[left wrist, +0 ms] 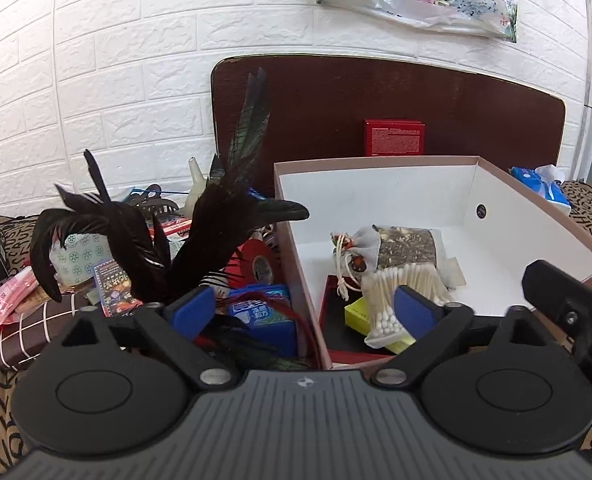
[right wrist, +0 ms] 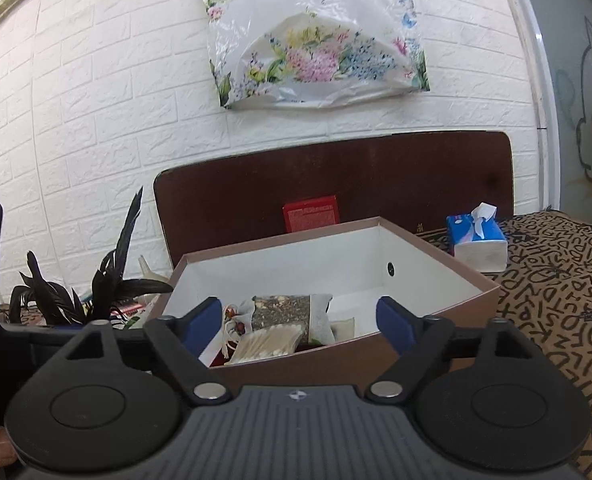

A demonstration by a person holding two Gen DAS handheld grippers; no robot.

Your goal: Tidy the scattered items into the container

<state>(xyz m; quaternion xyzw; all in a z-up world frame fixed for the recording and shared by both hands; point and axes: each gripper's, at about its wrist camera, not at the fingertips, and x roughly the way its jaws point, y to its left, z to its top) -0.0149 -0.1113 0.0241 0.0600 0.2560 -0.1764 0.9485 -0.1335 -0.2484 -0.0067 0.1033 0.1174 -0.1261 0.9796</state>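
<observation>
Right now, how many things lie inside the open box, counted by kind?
Herb sachet: 1
Cotton swab pack: 1
Yellow box: 1
Red tray: 1
Small tied pouch: 1
Total: 5 visible

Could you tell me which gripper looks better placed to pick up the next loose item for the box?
Probably the left gripper: its open jaws already hang over the clutter beside the box, near the blue packet. The right gripper, also open, faces the box interior, away from the pile.
</observation>
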